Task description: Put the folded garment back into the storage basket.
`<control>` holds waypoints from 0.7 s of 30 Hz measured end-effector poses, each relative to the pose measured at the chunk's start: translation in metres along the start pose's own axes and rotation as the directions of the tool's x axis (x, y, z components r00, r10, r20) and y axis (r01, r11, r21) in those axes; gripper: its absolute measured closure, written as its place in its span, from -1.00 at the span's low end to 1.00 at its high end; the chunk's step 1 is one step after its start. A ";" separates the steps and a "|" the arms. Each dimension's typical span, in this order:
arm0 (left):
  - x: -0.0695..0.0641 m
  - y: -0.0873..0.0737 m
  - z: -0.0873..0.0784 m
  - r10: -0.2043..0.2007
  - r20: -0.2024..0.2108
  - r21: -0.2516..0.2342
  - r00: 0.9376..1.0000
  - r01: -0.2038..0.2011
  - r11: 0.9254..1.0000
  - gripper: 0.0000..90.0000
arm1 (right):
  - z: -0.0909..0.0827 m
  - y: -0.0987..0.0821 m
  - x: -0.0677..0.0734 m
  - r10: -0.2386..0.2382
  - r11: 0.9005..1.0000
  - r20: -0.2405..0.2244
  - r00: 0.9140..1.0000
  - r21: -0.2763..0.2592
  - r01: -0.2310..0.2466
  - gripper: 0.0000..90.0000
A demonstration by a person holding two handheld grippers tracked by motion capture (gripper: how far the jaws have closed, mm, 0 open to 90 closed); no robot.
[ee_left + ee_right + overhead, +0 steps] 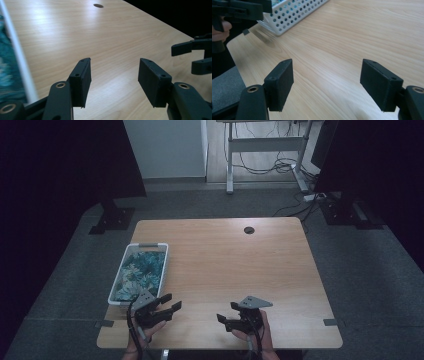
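- Left gripper (169,303), black two-jaw tool with grey three-cornered plate on top, held low over near left part of light wooden counter (225,265); jaws apart, nothing between them, bare wood visible through the gap in left gripper view (113,82).
- Left hand (145,332) wrapped round the handle at the near edge, cable trailing back toward the person.
- Right gripper (226,314), same black build with grey plate, held low over near right part of counter; jaws spread wide, nothing clamped, only wood grain between the pads in right gripper view (327,85).
- Right hand (255,332) gripping from below at the near edge.
- Two grippers angled toward each other, well apart, open counter between them.
- White perforated plastic basket (116,295) with blue-green leaf-patterned cloth (140,272) inside, sitting on left side of counter, just beyond and beside left gripper; near end close to the grey plate, contact not clear.
- Same basket wall with round holes at upper left in right gripper view (294,15); white rim and teal cloth at left edge of left gripper view.
- Small dark round cable hole (249,230) near far edge of counter.
- Grey carpet floor (360,270) around counter; white desk frame (235,150) with loose cables further back.
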State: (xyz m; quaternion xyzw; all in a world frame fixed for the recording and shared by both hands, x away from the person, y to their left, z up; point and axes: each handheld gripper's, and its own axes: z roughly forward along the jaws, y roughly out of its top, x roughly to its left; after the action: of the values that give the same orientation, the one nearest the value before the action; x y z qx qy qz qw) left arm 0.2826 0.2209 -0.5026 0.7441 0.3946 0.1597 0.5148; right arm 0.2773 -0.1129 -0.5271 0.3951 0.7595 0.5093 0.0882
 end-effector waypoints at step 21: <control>-0.033 -0.022 0.032 0.037 0.049 0.078 0.998 -0.041 0.996 -0.05 | -0.048 -0.043 -0.032 0.000 0.999 0.109 0.994 0.032 -0.004 -0.43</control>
State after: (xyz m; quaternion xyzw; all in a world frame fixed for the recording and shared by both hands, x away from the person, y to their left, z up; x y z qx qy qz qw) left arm 0.2730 0.1793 -0.5302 0.7750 0.3736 0.1364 0.4911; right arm 0.2511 -0.1763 -0.5490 0.4245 0.7613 0.4745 0.1225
